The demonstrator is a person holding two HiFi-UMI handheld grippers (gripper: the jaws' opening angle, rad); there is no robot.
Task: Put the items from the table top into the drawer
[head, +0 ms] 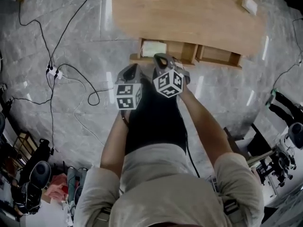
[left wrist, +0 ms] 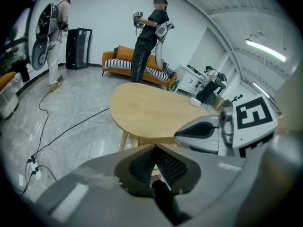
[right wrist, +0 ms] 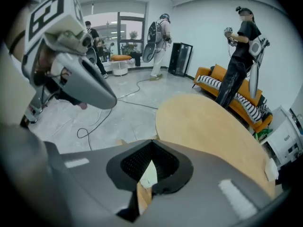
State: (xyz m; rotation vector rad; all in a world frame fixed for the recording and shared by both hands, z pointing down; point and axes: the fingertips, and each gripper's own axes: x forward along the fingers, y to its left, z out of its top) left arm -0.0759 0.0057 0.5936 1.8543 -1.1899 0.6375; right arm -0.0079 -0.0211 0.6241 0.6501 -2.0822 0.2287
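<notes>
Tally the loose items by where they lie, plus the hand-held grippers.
White item on the table top: 1
Pale item in the open drawer: 1
Hand-held grippers: 2, the left hand-held gripper and the right hand-held gripper
Total: 4

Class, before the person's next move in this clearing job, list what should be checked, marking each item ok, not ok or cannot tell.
1. Drawer open: ok.
2. Table top cleared: not ok, a small white item lies on it.
3. Right gripper empty, fingers together: ok.
4. Left gripper empty, fingers together: ok.
5. Room left in the drawer: cannot tell.
</notes>
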